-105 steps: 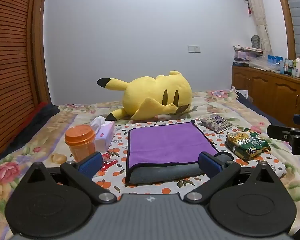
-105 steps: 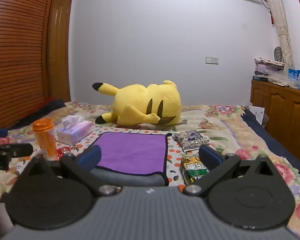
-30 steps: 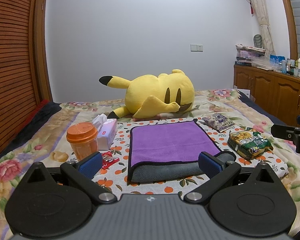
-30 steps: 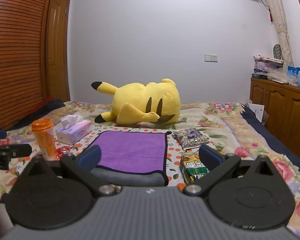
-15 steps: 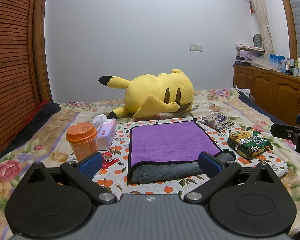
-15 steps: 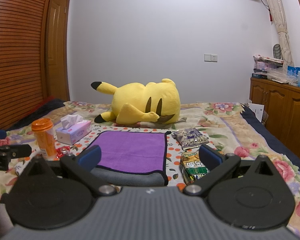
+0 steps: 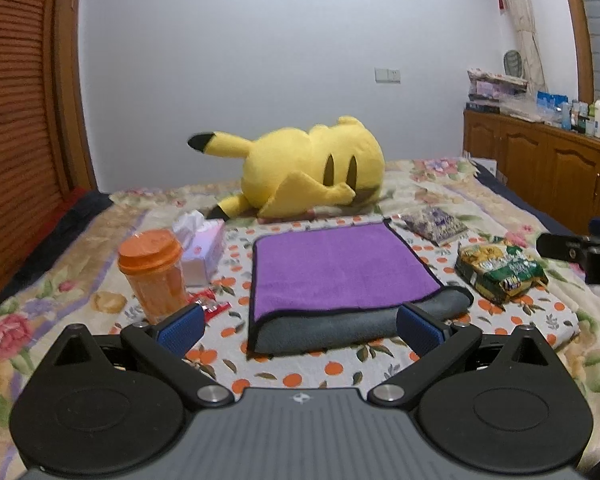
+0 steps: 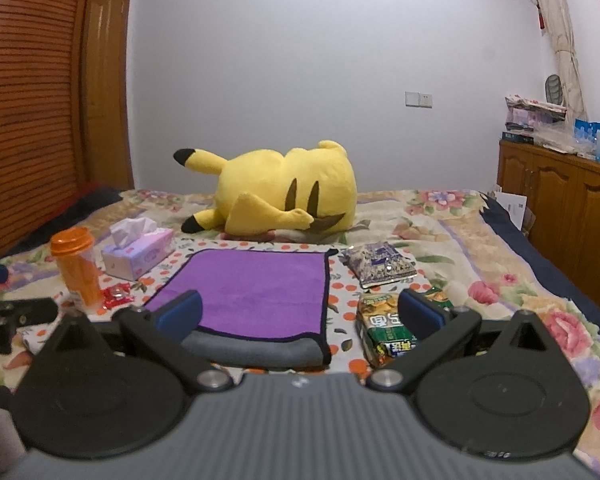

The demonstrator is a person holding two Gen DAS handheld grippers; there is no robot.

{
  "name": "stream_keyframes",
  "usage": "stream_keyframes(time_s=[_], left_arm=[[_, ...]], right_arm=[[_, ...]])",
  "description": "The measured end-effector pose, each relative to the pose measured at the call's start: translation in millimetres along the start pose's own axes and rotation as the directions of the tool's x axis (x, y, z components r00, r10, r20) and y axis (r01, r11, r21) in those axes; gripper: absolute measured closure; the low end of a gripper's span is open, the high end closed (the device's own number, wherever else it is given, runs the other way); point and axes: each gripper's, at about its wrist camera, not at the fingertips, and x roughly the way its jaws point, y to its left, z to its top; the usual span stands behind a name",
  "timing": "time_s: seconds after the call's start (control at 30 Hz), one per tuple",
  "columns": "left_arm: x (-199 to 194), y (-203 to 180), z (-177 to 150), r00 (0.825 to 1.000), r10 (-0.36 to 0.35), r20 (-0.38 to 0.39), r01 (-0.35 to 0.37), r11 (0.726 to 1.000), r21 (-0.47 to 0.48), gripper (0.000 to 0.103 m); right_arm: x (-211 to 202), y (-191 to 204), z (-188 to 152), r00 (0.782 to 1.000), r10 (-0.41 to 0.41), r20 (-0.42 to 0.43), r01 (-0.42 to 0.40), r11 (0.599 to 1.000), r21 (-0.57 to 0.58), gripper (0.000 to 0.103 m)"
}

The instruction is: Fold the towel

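One fold is judged done, as the towel [image 7: 340,268] is seen doubled flat before the yellow plush [image 7: 312,172], untouched by the wide-spread left gripper [image 7: 298,330] and right gripper [image 8: 300,316]

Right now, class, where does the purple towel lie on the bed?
In both wrist views the purple towel lies flat mid-bed, in front of the yellow plush, with the orange cup to its left and the green snack packet to its right.
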Motion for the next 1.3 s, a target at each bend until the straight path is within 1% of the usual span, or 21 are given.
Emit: stream_keyframes(time_s=[0.07, 0.23, 0.33, 0.53, 0.8, 0.97, 1.2, 1.3], left_arm=[[6.6, -0.7, 0.1, 1.000, -0.001, -0.017, 0.001, 1.000, 0.012, 0.000], [21.4, 0.2, 1.8, 0.999, 0.004, -0.040, -0.003, 1.000, 0.023, 0.000], [28.7, 2.3, 3.2, 0.999, 0.006, -0.047, -0.005, 1.000, 0.025, 0.000], [41.8, 7.8, 8.9, 0.998, 0.004, -0.065, -0.002, 1.000, 0.024, 0.000], [62.5, 16.6, 13.3, 0.995, -0.010, -0.094, 0.012, 1.000, 0.023, 0.000], [80.4, 23.6, 16.2, 0.992, -0.019, -0.124, 0.022, 0.999, 0.022, 0.000], [105.4, 28.9, 18.9, 0.987, -0.041, -0.156, 0.047, 0.998, 0.036, 0.000], [113.0, 30.9, 20.4, 0.985, -0.057, -0.165, 0.063, 0.997, 0.035, 0.002]], right_arm=[[5.3, -2.3, 0.9, 1.000, -0.013, -0.014, 0.013, 1.000, -0.001, 0.000], [17.9, -3.9, 2.5, 0.998, -0.005, -0.055, 0.005, 1.000, 0.001, 0.000], [23.1, -6.5, 5.4, 0.998, 0.020, -0.063, -0.018, 1.000, 0.023, 0.000], [39.5, -11.9, 11.2, 0.995, 0.041, -0.089, -0.038, 0.998, 0.041, 0.000], [62.6, -11.8, 19.4, 0.993, 0.051, -0.105, -0.049, 0.999, 0.018, 0.000], [79.7, -12.8, 16.2, 0.990, 0.055, -0.126, -0.055, 0.998, 0.000, 0.000], [104.2, -10.8, 6.1, 0.983, 0.046, -0.178, -0.052, 0.998, -0.030, 0.001], [111.9, -10.2, 2.3, 0.979, 0.052, -0.196, -0.061, 0.997, -0.042, 0.003]])
